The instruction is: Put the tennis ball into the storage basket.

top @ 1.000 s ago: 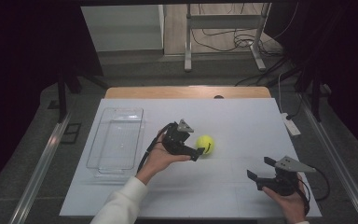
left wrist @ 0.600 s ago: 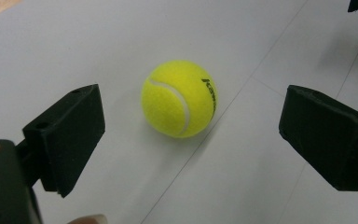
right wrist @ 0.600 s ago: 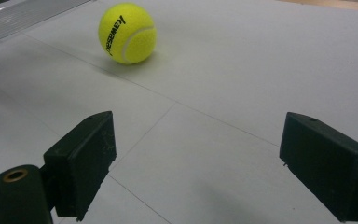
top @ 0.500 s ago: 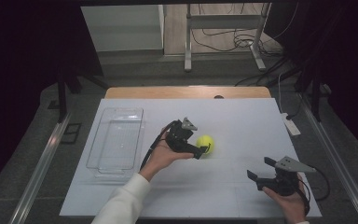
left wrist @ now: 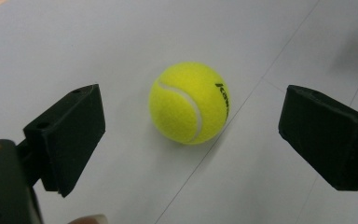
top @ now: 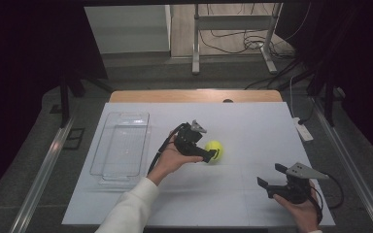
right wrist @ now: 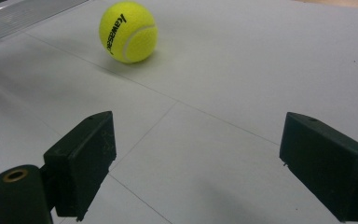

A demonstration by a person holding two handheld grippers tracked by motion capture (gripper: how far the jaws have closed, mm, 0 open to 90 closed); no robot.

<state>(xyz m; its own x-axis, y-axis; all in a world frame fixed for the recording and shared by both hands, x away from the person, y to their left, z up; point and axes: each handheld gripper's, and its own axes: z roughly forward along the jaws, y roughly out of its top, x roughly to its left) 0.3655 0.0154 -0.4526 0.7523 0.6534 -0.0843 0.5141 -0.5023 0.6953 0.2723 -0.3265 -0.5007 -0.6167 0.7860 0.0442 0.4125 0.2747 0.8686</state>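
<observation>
Hand-held gripper, left, high view (top: pixel 212 156): tips right at the tennis ball (top: pixel 214 151) mid-worktop (top: pixel 252 131); clear tray (top: pixel 121 145) lies to the left.
Hand-held gripper, right, high view (top: pixel 271 180): near the front right edge, well apart from the ball.
Left gripper view (left wrist: pixel 191 128): jaws spread wide, ball (left wrist: pixel 189 103) between them, untouched on the worktop.
Right gripper view (right wrist: pixel 196 154): jaws wide with nothing between; ball (right wrist: pixel 128 31) far ahead, upper left.
</observation>
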